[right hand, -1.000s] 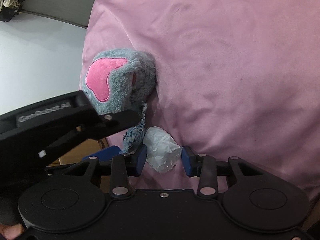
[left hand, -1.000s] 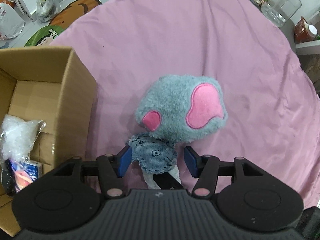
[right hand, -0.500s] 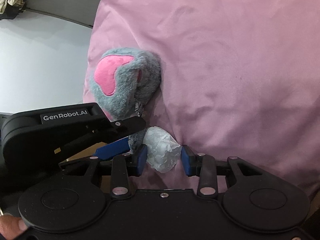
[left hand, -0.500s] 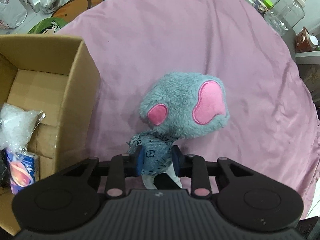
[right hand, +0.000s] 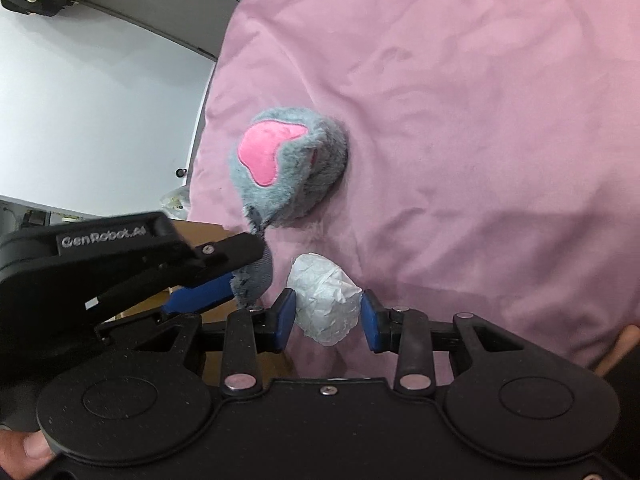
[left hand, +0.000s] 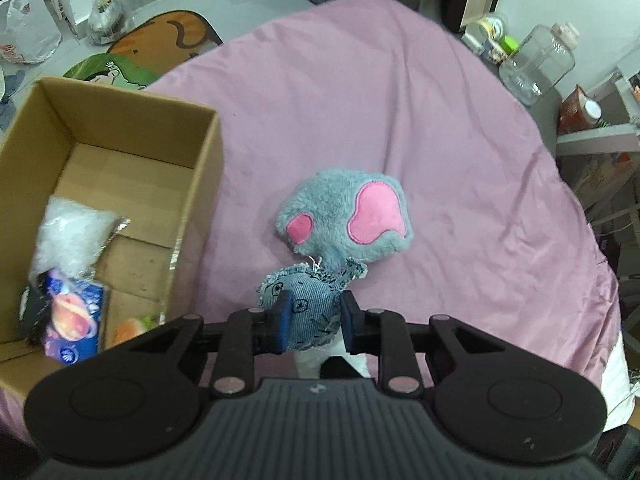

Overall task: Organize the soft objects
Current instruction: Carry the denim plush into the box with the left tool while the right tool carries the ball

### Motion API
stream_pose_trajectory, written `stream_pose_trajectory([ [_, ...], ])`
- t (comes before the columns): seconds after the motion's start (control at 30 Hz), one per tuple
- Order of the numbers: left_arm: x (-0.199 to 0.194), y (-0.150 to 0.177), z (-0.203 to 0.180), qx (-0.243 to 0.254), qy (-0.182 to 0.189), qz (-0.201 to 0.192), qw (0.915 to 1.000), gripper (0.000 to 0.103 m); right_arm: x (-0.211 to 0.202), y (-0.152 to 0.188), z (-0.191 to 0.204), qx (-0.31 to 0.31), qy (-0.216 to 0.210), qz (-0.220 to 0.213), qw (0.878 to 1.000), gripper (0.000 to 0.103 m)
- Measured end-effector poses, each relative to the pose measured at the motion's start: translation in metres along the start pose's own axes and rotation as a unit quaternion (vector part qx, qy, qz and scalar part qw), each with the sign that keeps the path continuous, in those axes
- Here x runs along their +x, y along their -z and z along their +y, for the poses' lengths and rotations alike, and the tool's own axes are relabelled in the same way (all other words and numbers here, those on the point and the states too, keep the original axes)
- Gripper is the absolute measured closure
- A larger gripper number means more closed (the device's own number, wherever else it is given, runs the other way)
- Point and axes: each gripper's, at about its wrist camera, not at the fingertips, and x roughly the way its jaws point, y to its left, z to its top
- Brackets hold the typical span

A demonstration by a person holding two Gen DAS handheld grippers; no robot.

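Because the left gripper point(left hand: 313, 322) clamped only the plush mouse's point(left hand: 344, 216) denim body point(left hand: 308, 300), its heavy head risked catching the cardboard box point(left hand: 200, 184); the right gripper point(right hand: 328, 315) stood apart around crumpled white paper point(right hand: 326, 298).

The pink cloth-covered surface point(left hand: 400, 100) lay bare across its far half and right side, open to any approach. Along its left edge the tall open brown cardboard box point(left hand: 200, 200) walled off that side, its floor part-filled by a clear plastic bag point(left hand: 68, 236) and a blue packet point(left hand: 74, 320). Near the front edge, the grey plush toy with pink patches point(left hand: 340, 216) and the crumpled white paper wad point(right hand: 326, 298) crowded the middle.
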Motion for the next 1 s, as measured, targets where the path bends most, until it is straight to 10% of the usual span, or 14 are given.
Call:
stream_pose_trajectory([
  [1.0,-0.112,0.016,0.091,-0.051,0.042,-0.1,0.9928,0.079,-0.063,0.027,0.086,-0.076,-0.019,-0.071,0.994,0.068],
])
